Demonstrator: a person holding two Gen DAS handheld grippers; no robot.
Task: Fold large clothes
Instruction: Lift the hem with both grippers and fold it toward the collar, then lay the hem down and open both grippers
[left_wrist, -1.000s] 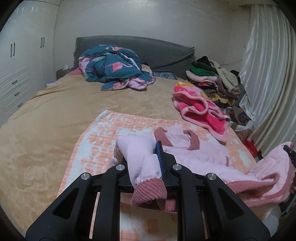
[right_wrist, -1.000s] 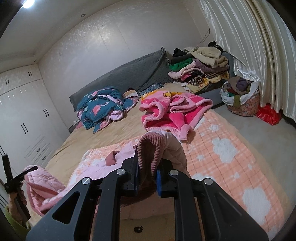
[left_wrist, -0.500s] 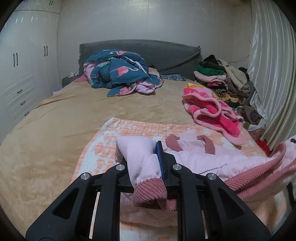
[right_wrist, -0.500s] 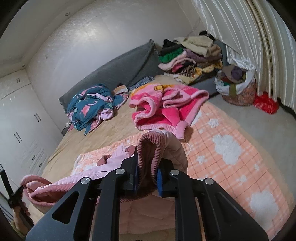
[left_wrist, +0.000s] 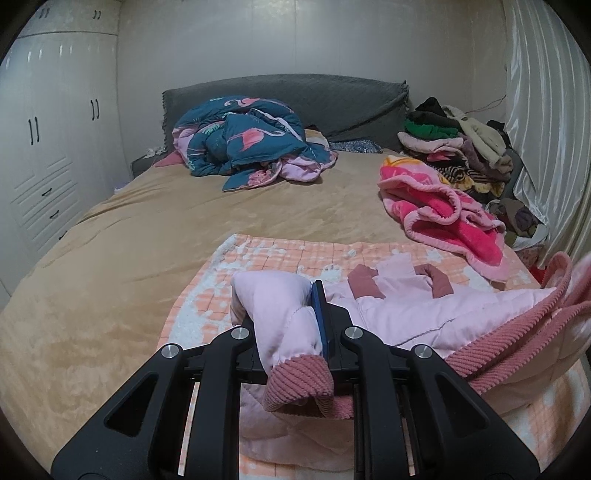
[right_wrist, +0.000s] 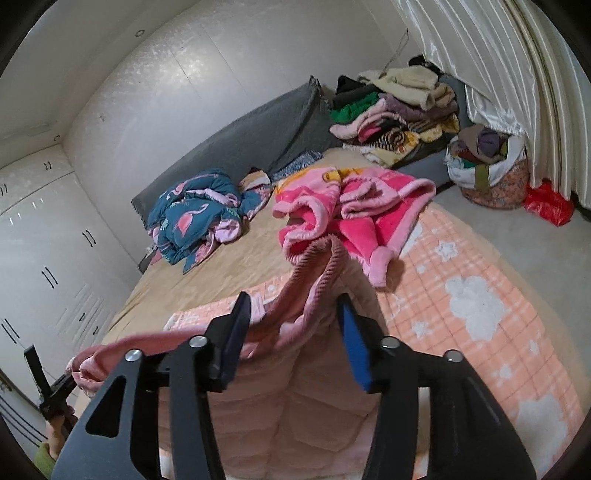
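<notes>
The left gripper (left_wrist: 286, 325) has its jaws squeezed tight on a puffy corner of the pink jacket (left_wrist: 424, 317), right by the ribbed dark pink hem (left_wrist: 299, 380) that hangs down between the black fingers. The right gripper (right_wrist: 291, 332) has its jaws wide apart. The ribbed edge of the jacket stands up in a loop in the gap between them, and I cannot tell if it touches either blue pad (right_wrist: 354, 347). The jacket lies spread on the near end of the bed (left_wrist: 129, 258), on top of an orange checked blanket (left_wrist: 266, 251) with white shapes on it. In the left view its collar and two dark pink cuffs point to the far side, and its near edge stretches out to the right. In the right view the same edge runs left to the other gripper, which is small at the lower left. Far back on the bed sits a bunched blue quilt (left_wrist: 243, 136) with pink flamingos, in front of the grey headboard (left_wrist: 332, 99). A bright pink fluffy blanket (left_wrist: 450, 218) lies on the right side of the bed. Behind it is a tall pile of clothes (left_wrist: 450, 140). A bag of clothes (right_wrist: 487, 166) and a red bag (right_wrist: 546, 203) sit on the floor by the shiny curtain (right_wrist: 498, 74). White cupboards (left_wrist: 44, 147) stand on the left.
</notes>
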